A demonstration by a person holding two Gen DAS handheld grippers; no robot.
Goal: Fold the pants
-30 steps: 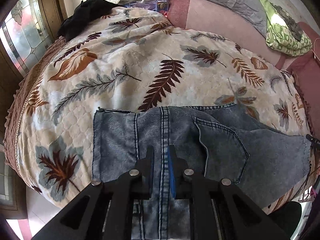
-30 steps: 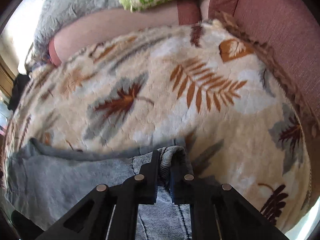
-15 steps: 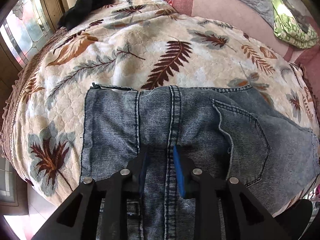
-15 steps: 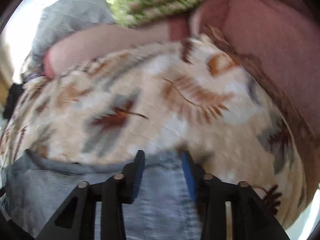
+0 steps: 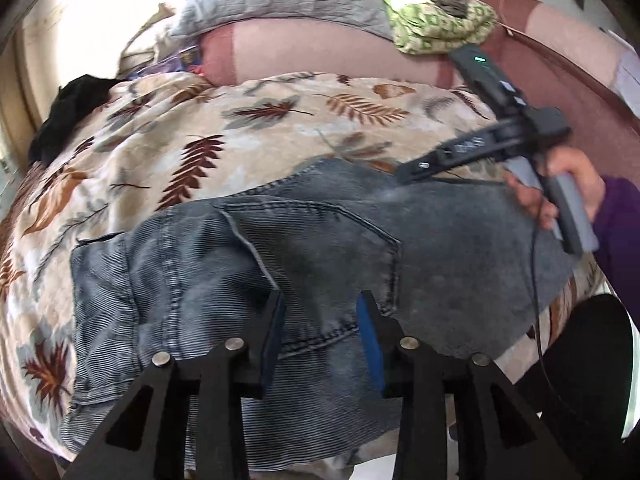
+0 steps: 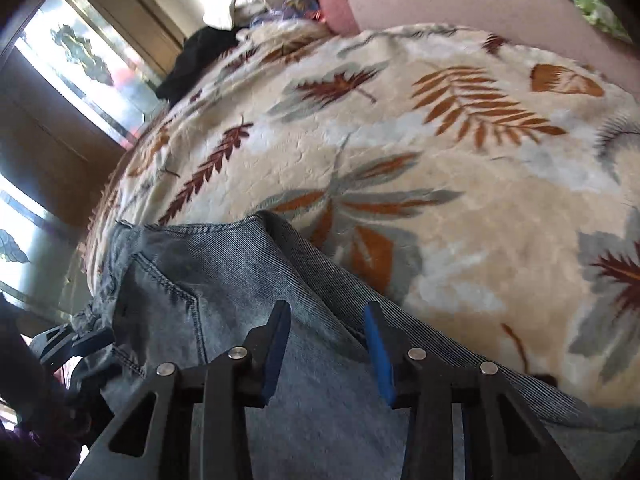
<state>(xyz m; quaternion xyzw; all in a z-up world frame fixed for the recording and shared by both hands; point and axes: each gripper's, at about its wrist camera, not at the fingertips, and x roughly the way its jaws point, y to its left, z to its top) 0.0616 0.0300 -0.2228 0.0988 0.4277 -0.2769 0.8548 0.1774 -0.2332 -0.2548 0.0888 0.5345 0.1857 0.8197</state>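
Two grippers, and both stand with jaws apart, nothing clamped between them. The left gripper [image 5: 320, 320] hangs just above the denim with its blue-padded fingers straddling the lower corner of a back pocket [image 5: 320, 248]; the cloth below looks slack and free of the pads. The right gripper [image 6: 326, 332] is likewise spread, poised over the far long edge of the pants [image 6: 248, 320], where a stitched seam runs slantwise beneath it. In the left wrist view it shows from outside, held in the person's right hand [image 5: 560, 184], its tip close over the upper edge of the denim.

The pants lie on the bed [image 5: 280, 128], near its front edge, on a cream leaf-print blanket. They look doubled, one layer over another, with one pocket uppermost, the waistband toward the left edge of the bed and the thinner, paler cloth trailing toward the right. Some denim droops over the front edge.

As a judgement: one fold, leg on leg, seems done and set down, and both grippers have nothing in hand. What is left is likely the crosswise folding, bringing the leg end up toward the waist, then squaring the bundle.

Farther out, a dark garment [image 5: 68, 116] sits at the far left corner, and a green patterned cloth [image 5: 440, 24] lies on grey bedding beyond.
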